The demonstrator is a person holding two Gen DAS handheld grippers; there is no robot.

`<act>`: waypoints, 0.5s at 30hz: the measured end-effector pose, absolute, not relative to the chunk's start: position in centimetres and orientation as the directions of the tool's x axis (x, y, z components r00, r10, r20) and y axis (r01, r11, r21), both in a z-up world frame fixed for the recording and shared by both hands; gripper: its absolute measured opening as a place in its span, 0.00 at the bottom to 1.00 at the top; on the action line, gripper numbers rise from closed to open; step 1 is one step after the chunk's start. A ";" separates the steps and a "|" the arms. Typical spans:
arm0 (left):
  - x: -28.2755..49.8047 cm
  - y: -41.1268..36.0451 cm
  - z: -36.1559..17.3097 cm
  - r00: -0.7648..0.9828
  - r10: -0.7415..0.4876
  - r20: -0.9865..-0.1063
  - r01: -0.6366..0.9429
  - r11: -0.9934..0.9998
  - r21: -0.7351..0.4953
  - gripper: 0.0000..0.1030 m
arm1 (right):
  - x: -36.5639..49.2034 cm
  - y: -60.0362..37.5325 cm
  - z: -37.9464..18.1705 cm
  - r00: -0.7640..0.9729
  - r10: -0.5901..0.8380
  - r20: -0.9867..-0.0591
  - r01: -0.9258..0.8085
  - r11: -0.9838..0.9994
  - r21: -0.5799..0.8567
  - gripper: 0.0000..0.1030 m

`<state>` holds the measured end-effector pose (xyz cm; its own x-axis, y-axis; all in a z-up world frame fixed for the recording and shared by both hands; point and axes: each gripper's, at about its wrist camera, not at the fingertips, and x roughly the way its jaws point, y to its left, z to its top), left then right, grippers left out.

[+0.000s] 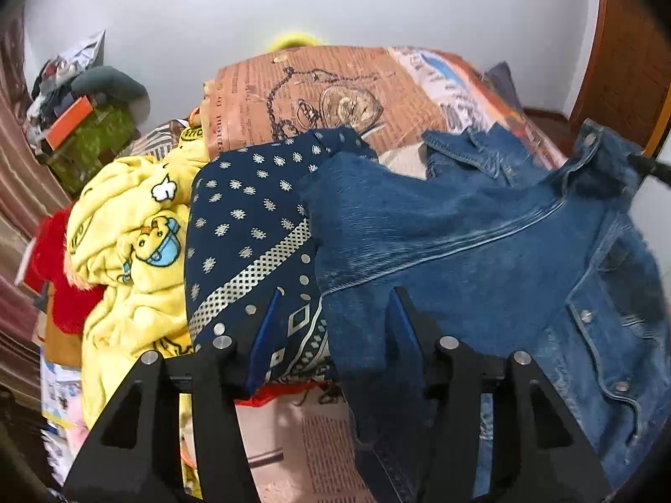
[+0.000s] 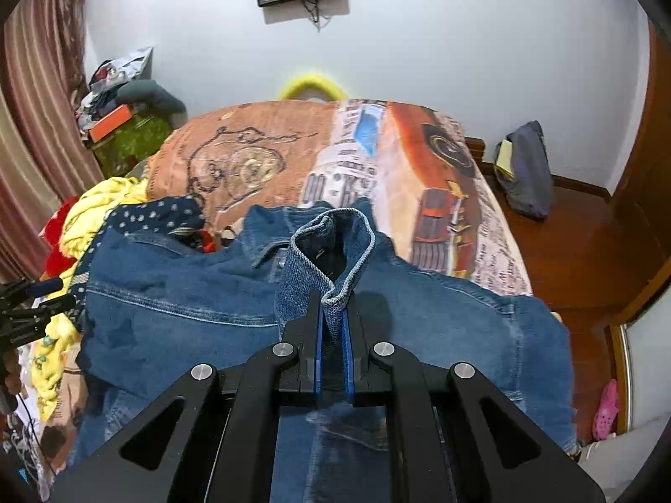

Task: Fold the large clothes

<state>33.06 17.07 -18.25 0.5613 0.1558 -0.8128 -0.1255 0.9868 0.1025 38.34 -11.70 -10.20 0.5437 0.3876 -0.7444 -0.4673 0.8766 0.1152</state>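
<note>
A blue denim jacket [image 1: 482, 243] hangs spread above the bed between my two grippers. My left gripper [image 1: 335, 293] is open, its jaws wide apart, with a fold of the jacket's left edge lying between the fingers. My right gripper [image 2: 333, 297] is shut on a folded edge of the denim jacket [image 2: 188, 293], which stands up as a loop above the fingertips. The right gripper's tip [image 1: 648, 167] shows at the jacket's far corner in the left wrist view. The left gripper [image 2: 37, 297] shows at the left edge of the right wrist view.
The bed has a printed orange cover [image 2: 260, 155]. A pile lies at its left: a yellow cartoon blanket [image 1: 134, 243], a navy patterned cloth [image 1: 247, 226], a red garment [image 1: 54, 268]. A cluttered green box [image 1: 88, 142] stands by the curtain. A dark bag [image 2: 524, 172] sits on the wooden floor.
</note>
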 end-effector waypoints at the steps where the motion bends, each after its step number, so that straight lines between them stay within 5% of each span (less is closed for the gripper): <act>1: 33.5 16.8 -18.7 0.551 0.168 -0.817 -0.126 0.985 0.117 0.50 | 38.5 -12.1 -10.6 0.544 0.379 -0.749 -0.459 0.881 0.113 0.06; 15: 35.7 16.8 -21.7 0.486 0.204 -0.850 -0.193 0.973 0.123 0.57 | 41.0 -17.8 -16.5 0.491 0.303 -0.816 -0.349 0.928 0.135 0.07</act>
